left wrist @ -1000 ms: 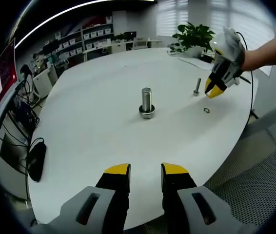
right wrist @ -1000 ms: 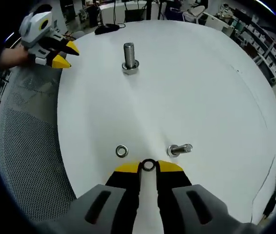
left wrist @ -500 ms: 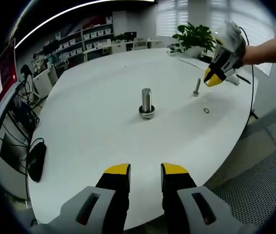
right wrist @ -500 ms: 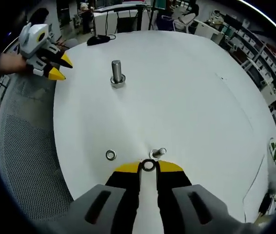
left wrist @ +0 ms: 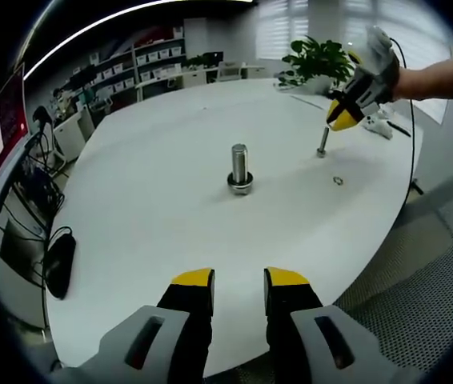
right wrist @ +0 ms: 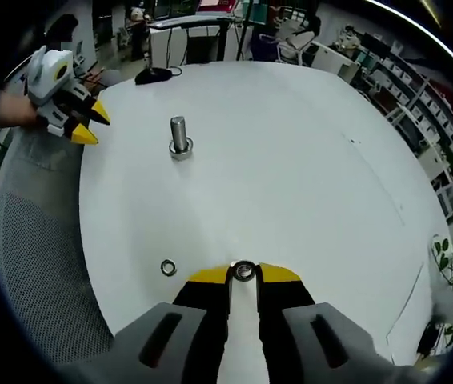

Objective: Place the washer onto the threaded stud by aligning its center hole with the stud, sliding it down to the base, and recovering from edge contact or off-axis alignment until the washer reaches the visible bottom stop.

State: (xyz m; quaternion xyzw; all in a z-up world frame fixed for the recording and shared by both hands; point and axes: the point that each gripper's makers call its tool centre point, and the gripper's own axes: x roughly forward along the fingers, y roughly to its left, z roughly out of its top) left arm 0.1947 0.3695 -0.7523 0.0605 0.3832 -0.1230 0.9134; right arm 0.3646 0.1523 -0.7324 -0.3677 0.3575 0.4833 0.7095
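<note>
An upright threaded stud stands on its wide base near the middle of the round white table. In the right gripper view my right gripper is shut on a small steel washer, held flat between the yellow tips above the table. From the left gripper view, the right gripper hovers above a smaller upright bolt. A second washer lies loose on the table. My left gripper stands open and empty at the table's near edge.
A black mouse lies by the table's edge. A mesh chair stands just off the table. A potted plant and shelves stand beyond the far side.
My right gripper has risen and drawn back with the washer; the small bolt has slipped out of its view beneath the jaws. The left gripper has stayed put.
</note>
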